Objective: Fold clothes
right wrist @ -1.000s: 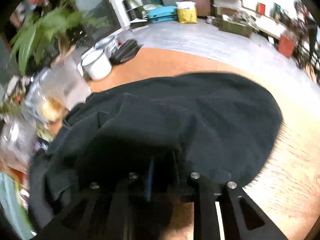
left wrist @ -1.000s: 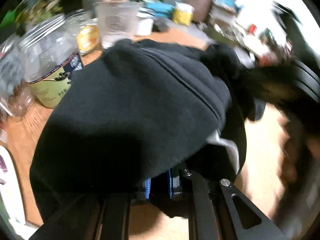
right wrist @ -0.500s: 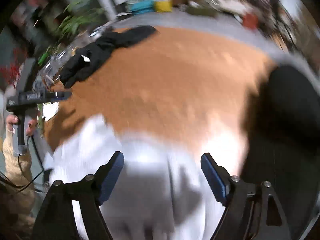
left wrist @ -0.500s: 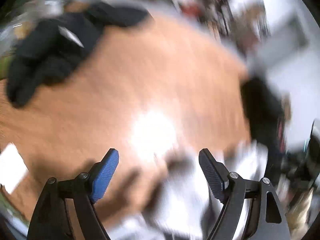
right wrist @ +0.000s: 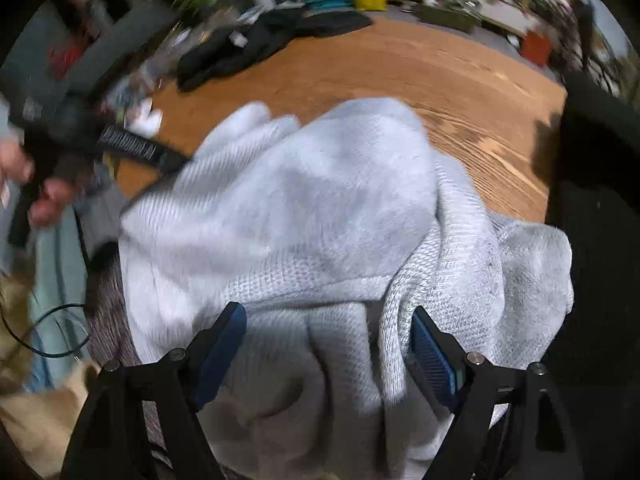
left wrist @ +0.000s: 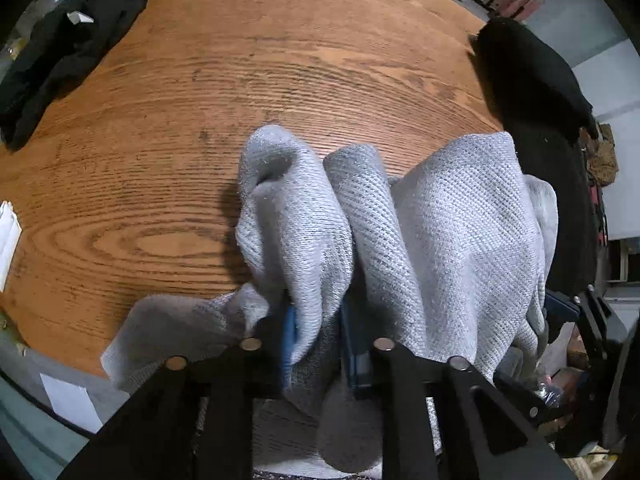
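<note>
We see the left gripper [left wrist: 316,336] with its jaws clamped on a fold of the grey knit [left wrist: 452,240]; the right gripper [right wrist: 326,344] has its jaws spread wide, the knit bunched between them. The knit is pale, waffle-textured and crumpled, so no long axis shows. It lies on the desk's [left wrist: 248,72] near edge, well apart from the black garment [left wrist: 60,52] at the far side.

The right gripper [right wrist: 326,346] has its blue fingers [right wrist: 432,354] wide apart, with a soft grey knit top [right wrist: 304,208] bunched up between and in front of them. The top lies at the near edge of the round wooden worktop [right wrist: 420,80]. A black piece of clothing [right wrist: 256,48] lies at the far side, and a hand [right wrist: 36,184] holds the left gripper [right wrist: 168,158] against the top's left edge.
</note>
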`<state>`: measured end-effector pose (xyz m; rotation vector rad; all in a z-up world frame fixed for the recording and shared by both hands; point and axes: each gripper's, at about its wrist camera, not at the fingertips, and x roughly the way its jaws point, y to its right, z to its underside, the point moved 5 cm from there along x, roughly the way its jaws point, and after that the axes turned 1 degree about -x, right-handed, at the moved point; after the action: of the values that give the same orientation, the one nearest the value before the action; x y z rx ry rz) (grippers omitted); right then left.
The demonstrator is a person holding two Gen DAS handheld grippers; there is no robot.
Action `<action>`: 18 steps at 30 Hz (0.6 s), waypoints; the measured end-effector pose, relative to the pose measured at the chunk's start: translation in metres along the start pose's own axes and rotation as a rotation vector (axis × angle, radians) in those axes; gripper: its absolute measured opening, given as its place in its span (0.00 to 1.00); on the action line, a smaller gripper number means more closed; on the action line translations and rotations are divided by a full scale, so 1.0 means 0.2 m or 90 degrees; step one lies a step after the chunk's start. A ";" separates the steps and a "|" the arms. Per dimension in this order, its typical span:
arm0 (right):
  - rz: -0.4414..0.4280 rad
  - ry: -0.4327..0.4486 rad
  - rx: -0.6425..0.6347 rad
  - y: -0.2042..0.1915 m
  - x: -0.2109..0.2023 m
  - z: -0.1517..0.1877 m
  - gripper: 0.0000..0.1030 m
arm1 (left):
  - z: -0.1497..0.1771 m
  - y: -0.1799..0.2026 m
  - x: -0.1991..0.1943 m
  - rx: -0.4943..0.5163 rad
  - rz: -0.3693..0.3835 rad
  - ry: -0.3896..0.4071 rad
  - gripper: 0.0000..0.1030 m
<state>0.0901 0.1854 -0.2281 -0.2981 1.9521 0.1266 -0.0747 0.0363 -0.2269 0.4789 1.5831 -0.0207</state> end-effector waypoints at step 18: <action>0.142 0.110 0.093 0.44 -0.17 -0.27 0.12 | -0.23 -0.14 -0.30 -0.130 0.136 0.145 0.53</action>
<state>0.0305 0.2629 -0.1796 0.0062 2.1499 0.1050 -0.1274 0.0067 -0.1745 0.5003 1.7258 0.3659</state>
